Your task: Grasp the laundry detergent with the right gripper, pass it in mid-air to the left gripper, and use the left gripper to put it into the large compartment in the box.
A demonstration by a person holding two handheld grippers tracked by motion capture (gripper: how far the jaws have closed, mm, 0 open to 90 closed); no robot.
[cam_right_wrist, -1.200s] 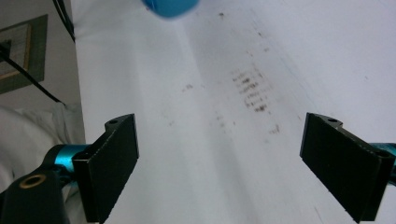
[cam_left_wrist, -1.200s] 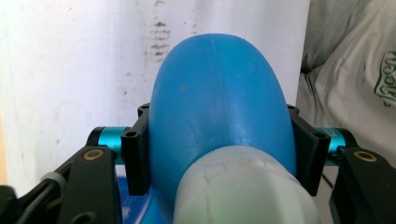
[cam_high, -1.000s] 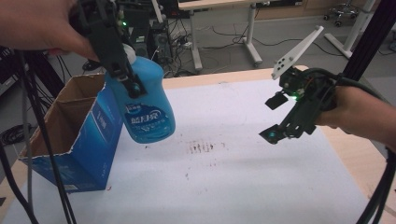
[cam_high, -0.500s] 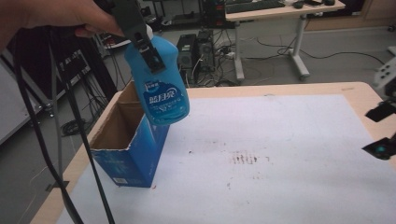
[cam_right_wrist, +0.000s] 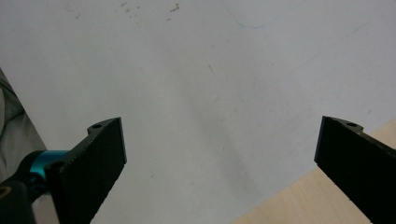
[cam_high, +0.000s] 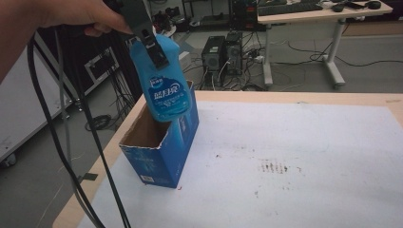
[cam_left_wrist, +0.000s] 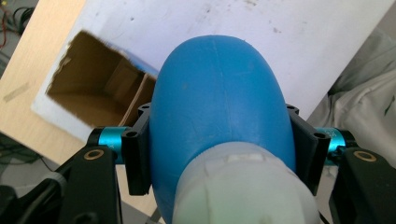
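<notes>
A blue detergent bottle [cam_high: 164, 90] with a white label hangs neck-up, and my left gripper [cam_high: 153, 46] is shut on its upper body. Its base hovers just over the open top of a blue cardboard box [cam_high: 164, 154] that stands at the table's left edge. In the left gripper view both black pads press the sides of the bottle [cam_left_wrist: 219, 102], with the box's brown inside [cam_left_wrist: 88, 95] below and to the left. My right gripper [cam_right_wrist: 219, 154] stands open, jaws wide apart over the bare white table sheet [cam_right_wrist: 210, 70], nothing between them.
Black cables [cam_high: 71, 142] trail down from the left hand past the table's left wooden edge [cam_high: 102, 166]. White sheet [cam_high: 294, 142] with a few brown stains stretches right of the box. Desks and computer towers [cam_high: 223, 52] stand on the floor beyond the table.
The left hand has lifted the bottle and carried it from beside the box to over the box's open top. The right gripper has slid off toward the right edge of the high view.
</notes>
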